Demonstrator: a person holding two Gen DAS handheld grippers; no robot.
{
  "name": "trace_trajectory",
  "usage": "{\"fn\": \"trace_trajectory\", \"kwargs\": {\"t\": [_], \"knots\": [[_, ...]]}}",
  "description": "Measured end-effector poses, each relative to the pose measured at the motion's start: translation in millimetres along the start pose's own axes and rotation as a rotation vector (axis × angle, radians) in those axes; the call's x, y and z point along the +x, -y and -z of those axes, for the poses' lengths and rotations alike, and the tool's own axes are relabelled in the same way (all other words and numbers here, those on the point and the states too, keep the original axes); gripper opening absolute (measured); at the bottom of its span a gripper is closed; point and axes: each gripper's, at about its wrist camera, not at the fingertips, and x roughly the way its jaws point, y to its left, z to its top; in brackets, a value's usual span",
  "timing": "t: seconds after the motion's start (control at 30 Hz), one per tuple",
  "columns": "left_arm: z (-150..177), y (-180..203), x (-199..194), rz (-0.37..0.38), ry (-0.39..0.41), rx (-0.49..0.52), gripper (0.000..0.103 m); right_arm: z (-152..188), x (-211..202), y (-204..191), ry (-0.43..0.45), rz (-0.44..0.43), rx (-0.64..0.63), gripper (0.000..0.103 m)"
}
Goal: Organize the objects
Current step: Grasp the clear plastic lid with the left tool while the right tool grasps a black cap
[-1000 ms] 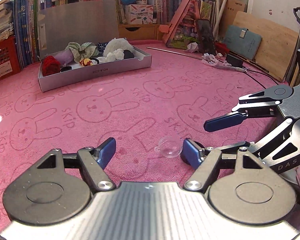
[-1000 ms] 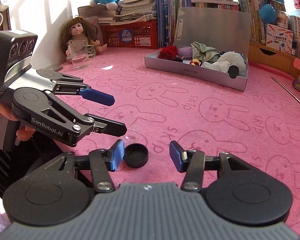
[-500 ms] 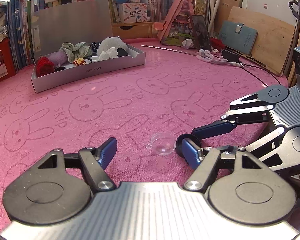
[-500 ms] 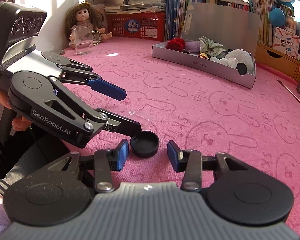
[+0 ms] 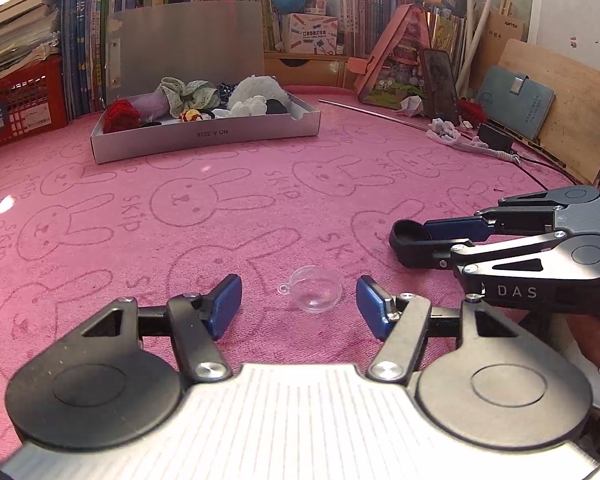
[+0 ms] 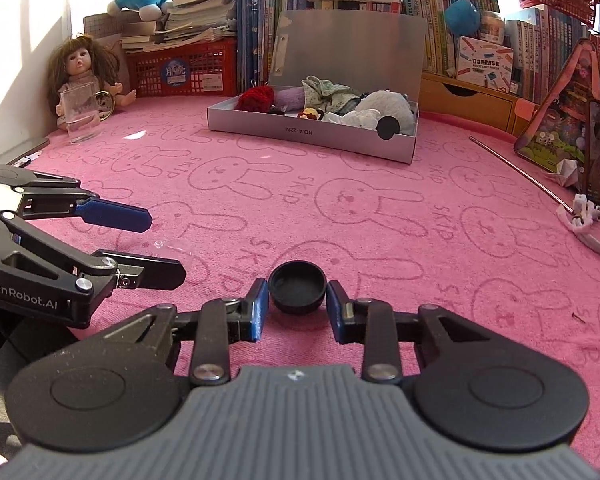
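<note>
Now we close right tool (image 6: 297, 310) on black cap (image 6: 297, 287), previously loose; left tool (image 5: 299, 304) open, straddling clear dome (image 5: 315, 288) on counter (image 5: 260, 216). Pairing halves likely next.

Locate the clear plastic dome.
The clear dome lies on the pink mat, centered between the open left gripper's fingers in the left wrist view.

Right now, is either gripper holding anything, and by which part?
Right gripper grips the black cap across its side wall. Left gripper is open around the clear dome, not touching.
</note>
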Motion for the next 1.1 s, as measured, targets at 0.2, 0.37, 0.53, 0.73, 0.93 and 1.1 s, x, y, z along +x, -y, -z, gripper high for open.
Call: {"fn": "trace_trajectory", "kwargs": {"t": [0.2,0.37,0.53,0.73,0.93,1.1], "knots": [[8.6,26.7,4.9,-0.093,0.048,0.018,0.068,4.0,-1.9,4.3,0.021,0.038,0.034,0.037],[9.0,33.5,10.1,-0.126,0.049,0.043,0.064,6.9,-2.9,5.0,0.031,0.042,0.059,0.037],[5.3,31.5,9.4,-0.123,0.049,0.03,0.039,6.1,-1.9,3.7,0.04,0.039,0.069,0.037],[-1.2,28.6,11.3,-0.129,0.049,0.028,0.039,-1.2,0.8,1.4,0.051,0.034,0.072,0.037],[-17.9,18.8,16.8,-0.132,0.054,0.013,0.039,-13.3,8.6,3.0,0.045,0.029,0.092,0.037],[-33.1,4.8,26.6,-0.14,0.05,-0.012,0.039,-28.6,19.6,5.6,0.041,0.033,0.095,0.037]]}}
